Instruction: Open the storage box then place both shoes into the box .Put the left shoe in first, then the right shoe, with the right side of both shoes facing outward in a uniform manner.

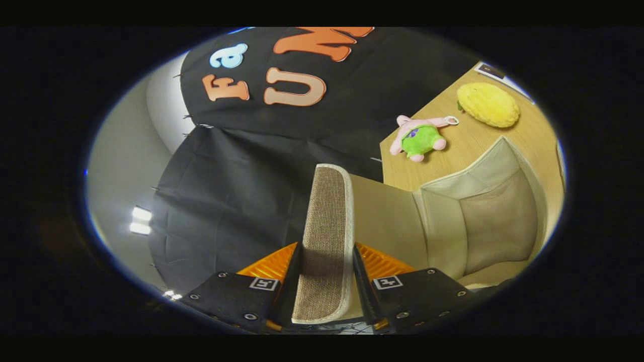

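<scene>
Black cloth hangs as the booth wall (241, 201) across the background, with a pale grey wall and a bright light patch beside it. Off to one side we see a light wooden table (468, 146), tilted in our view because the gripper is held at an angle.

We see the gripper (324, 281) at the bottom of the view, its two fingers pressed against either side of a flap, pinching it. This flap is the lid (327, 236) of the storage box (483, 226). We see the lid nearly edge-on: a long, narrow panel with a brown woven texture, bordered all round by a cream fabric trim, with rounded corners. It rises from between the fingers and reaches well beyond them.

Beside the lid we see the storage box itself, a soft fabric box in beige and cream. Its top is open and we look into its interior, which has a taupe inner wall, paler side panels and a cream-trimmed rim. It sits on the table just beyond the fingers.

Farther back on the table we see a small plush toy (420, 138), pink with a green body, and beyond it a yellow plush pillow (488, 104) with a bumpy surface. They lie near each other, well apart from the box.
</scene>
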Demonstrator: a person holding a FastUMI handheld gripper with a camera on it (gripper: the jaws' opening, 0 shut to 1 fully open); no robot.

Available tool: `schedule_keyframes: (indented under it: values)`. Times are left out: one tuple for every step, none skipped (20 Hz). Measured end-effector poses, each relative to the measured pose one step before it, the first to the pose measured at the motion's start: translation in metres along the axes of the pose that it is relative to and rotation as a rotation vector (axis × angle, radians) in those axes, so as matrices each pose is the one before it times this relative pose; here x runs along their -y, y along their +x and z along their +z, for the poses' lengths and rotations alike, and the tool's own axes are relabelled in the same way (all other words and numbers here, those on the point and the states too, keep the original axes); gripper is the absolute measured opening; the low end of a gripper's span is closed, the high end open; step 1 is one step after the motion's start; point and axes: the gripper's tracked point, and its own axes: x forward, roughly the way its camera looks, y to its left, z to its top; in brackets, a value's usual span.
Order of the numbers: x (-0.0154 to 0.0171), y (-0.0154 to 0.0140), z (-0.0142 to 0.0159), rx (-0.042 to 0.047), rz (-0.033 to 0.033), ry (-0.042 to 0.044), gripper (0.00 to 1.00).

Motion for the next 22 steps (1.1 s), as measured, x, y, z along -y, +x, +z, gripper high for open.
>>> schedule_keyframes:
  values:
    - [-0.00266,0.00755,-0.0025,0.00065,-0.01255,-0.00844,0.54]
    - [-0.0014,0.00752,-0.00444,0.00288,-0.01474,-0.0151,0.54]
    - [-0.00193,0.00799,-0.00247,0.00411,-0.01119,-0.02253,0.54]
    - [-0.00328,0.00685,-0.00497,-0.00305,-0.00877,-0.02438,0.54]
    - [-0.00231,0.00722,-0.00368,-0.00467,-0.00145,-0.0244,0.54]
    - [-0.00775,0.00654,-0.00637,-0.01665,0.0239,-0.01511,0.55]
    - [-0.00707,0.00633,-0.00374,-0.02276,0.02166,-0.00441,0.59]
    - [-0.00525,0.00257,-0.00735,-0.01572,0.01366,-0.00555,0.64]
    - [-0.00195,0.00464,-0.0028,-0.00478,-0.00775,-0.02047,0.78]
    - [0.00149,-0.00034,-0.00221,0.00232,-0.01911,-0.02886,0.91]
    - [0.0039,0.00091,0.00002,0.00547,-0.02135,-0.02976,0.97]
    - [0.00317,-0.00461,-0.00155,0.00856,-0.01662,-0.02482,0.97]
    - [0.00569,-0.00233,0.00383,0.0117,-0.01715,-0.01607,0.98]
    - [0.00557,-0.00252,0.00553,0.01623,-0.01677,-0.01302,0.97]
    - [0.0071,-0.00304,0.00624,0.01807,-0.02062,-0.01491,0.97]
    - [0.00802,-0.0055,0.00553,0.02001,-0.02397,-0.0182,0.98]
    - [0.00824,-0.00549,0.00849,0.02062,-0.02459,-0.01974,0.98]
    - [0.01114,-0.00748,0.00459,0.01949,-0.02514,-0.01513,0.98]
    - [0.0117,-0.00732,0.00676,0.02138,-0.02398,-0.01556,0.97]
    - [0.01143,-0.00706,0.00714,0.02159,-0.0297,-0.01571,0.97]
    - [0.01423,-0.00732,0.00748,0.0204,-0.03237,-0.01474,0.98]
    - [0.01414,-0.00842,0.0075,0.02254,-0.03431,-0.01682,0.97]
